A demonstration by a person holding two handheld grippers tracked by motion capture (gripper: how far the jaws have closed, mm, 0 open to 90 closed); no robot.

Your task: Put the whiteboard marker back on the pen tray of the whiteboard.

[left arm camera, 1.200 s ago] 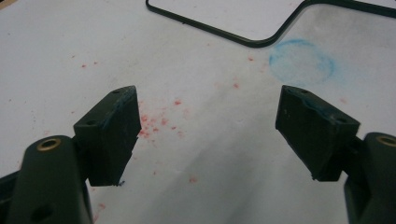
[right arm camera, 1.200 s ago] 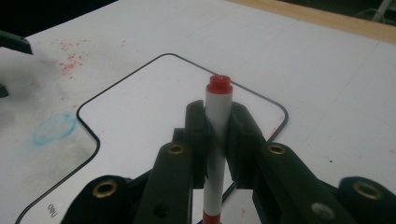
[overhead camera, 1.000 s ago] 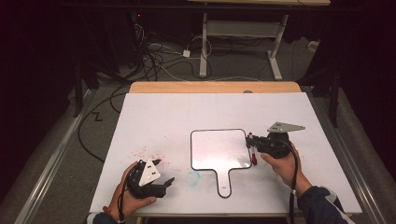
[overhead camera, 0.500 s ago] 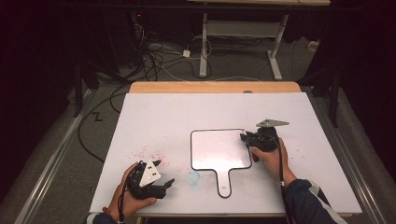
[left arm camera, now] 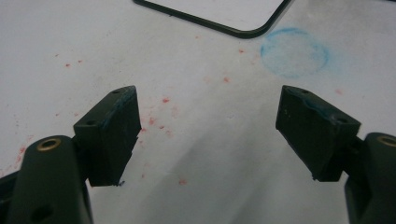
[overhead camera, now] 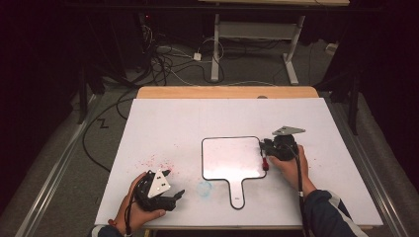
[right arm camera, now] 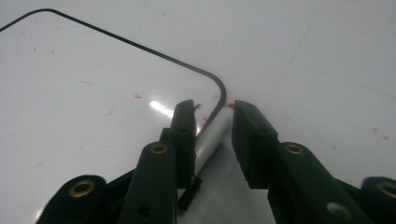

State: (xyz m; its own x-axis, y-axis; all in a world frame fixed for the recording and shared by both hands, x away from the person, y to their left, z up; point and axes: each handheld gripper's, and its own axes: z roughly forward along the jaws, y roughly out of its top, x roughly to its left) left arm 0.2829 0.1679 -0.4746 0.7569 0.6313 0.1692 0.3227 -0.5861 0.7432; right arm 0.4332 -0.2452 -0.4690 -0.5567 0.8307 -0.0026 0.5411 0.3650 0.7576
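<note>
A small handled whiteboard [overhead camera: 230, 158] with a black rim lies flat on the white table [overhead camera: 197, 123]. My right gripper [overhead camera: 267, 149] sits at the board's right edge, shut on a marker [overhead camera: 265, 161]. In the right gripper view the marker's white barrel [right arm camera: 212, 140] runs between the two jaws, and its red tip [right arm camera: 231, 106] rests at the board's rounded corner [right arm camera: 223, 93]. My left gripper [overhead camera: 174, 183] rests at the front left of the table. It is open with nothing between its jaws [left arm camera: 208, 121], which face bare table short of the board's corner [left arm camera: 224, 9].
A smudged blue ring [overhead camera: 204, 187] marks the table left of the board's handle [overhead camera: 237, 192]; red specks [overhead camera: 155, 160] are scattered farther left. A wooden strip [overhead camera: 227, 92] edges the table's far side. Cables [overhead camera: 168, 59] and desk legs stand on the floor beyond.
My right gripper has moved a little left and away with the marker, up to the board's right edge. The left gripper has stayed put.
</note>
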